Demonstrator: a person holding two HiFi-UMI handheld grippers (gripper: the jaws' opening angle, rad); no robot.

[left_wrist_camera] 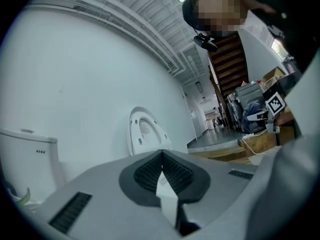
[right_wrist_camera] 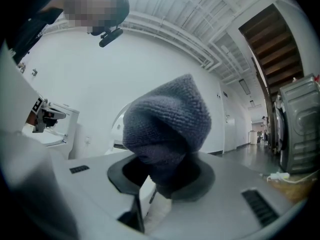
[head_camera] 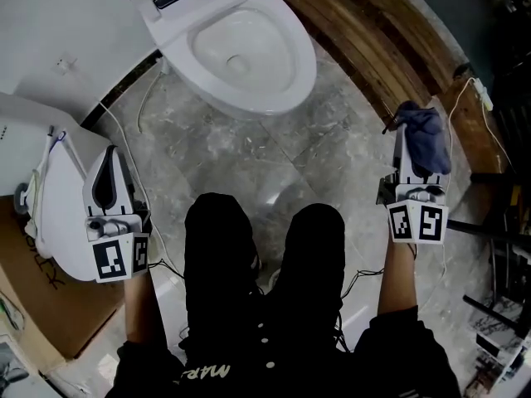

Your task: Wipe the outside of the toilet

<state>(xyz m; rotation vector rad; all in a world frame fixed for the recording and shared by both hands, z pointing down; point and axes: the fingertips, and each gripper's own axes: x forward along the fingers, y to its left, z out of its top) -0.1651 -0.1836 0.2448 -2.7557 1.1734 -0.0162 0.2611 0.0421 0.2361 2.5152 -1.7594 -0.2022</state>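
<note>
The white toilet (head_camera: 249, 52) stands at the top of the head view, lid up and bowl open. Its raised lid (left_wrist_camera: 142, 131) also shows in the left gripper view, and it is partly hidden behind the cloth in the right gripper view. My right gripper (head_camera: 411, 135) hangs to the right of the bowl over the floor, shut on a bunched blue-grey cloth (head_camera: 425, 139) (right_wrist_camera: 167, 129). My left gripper (head_camera: 109, 157) (left_wrist_camera: 161, 156) is low on the left, well short of the toilet, with its jaws shut on nothing.
A second white toilet (head_camera: 50, 197) stands close beside my left gripper, on brown cardboard (head_camera: 37, 297). A wooden slatted platform (head_camera: 373, 40) runs along the right, carrying a power strip and cable (head_camera: 483, 98). My legs in black trousers (head_camera: 265, 255) stand on the grey marble floor (head_camera: 249, 152).
</note>
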